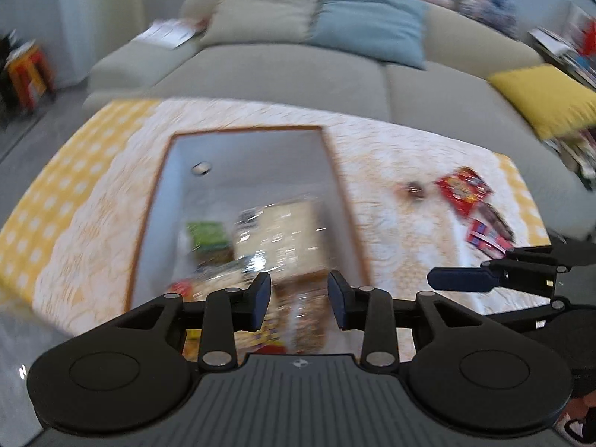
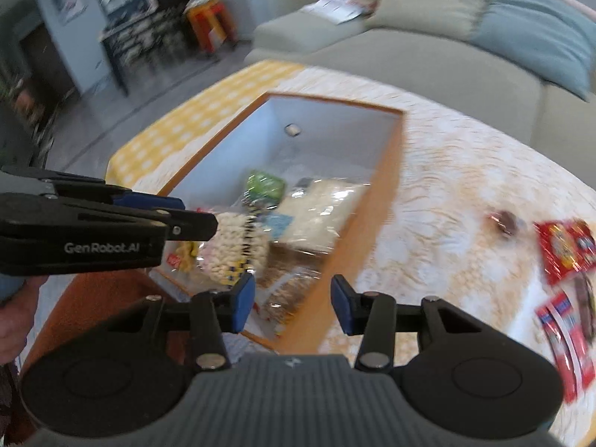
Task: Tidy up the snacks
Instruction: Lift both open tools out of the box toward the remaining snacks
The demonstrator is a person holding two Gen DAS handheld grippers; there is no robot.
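**Loose packets wait on the cloth while both tongs hang empty over the box**

The snacks not yet put away lie on the right side of the table: a red packet, a red-and-blue packet nearer to it, and a small dark wrapped sweet just to the left of the red one. All three are well apart from the wooden-rimmed box, which stands in the middle of the patterned tablecloth and already holds a green packet, a large clear bag of pale pieces and a bag of white puffs at its near end.

The flat packets are probably light, soft and slick, with crushable contents; a pinch on a sealed edge or corner should hold better than a squeeze across the middle. The sweet looks small enough to slip, so it wants a centred grip.

The left gripper hovers over the near end of the box, jaws apart with nothing between them. The right gripper hangs above the box's near right rim, likewise parted and empty. Blur hides finer detail. A grey sofa stands beyond the table.
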